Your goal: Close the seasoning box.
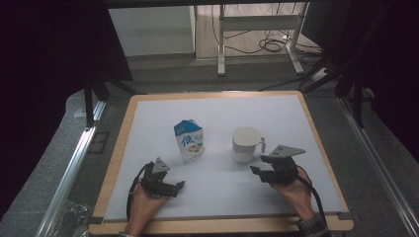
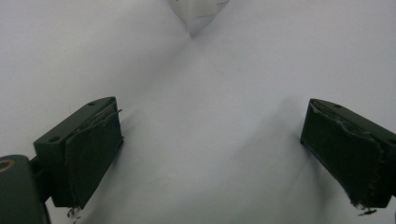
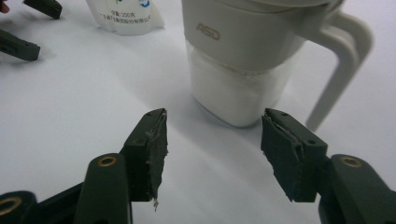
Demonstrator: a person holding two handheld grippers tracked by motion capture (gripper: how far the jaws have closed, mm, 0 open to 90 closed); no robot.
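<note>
The white jug (image 3: 243,60), marked "ASD", stands on the bench (image 1: 148,106) just ahead of my right claw (image 3: 212,154), whose jaws gape with nothing between them, handle off to my right. My left claw (image 2: 210,154) lies low and released near the milk carton (image 1: 189,140), which shows "250".
</note>
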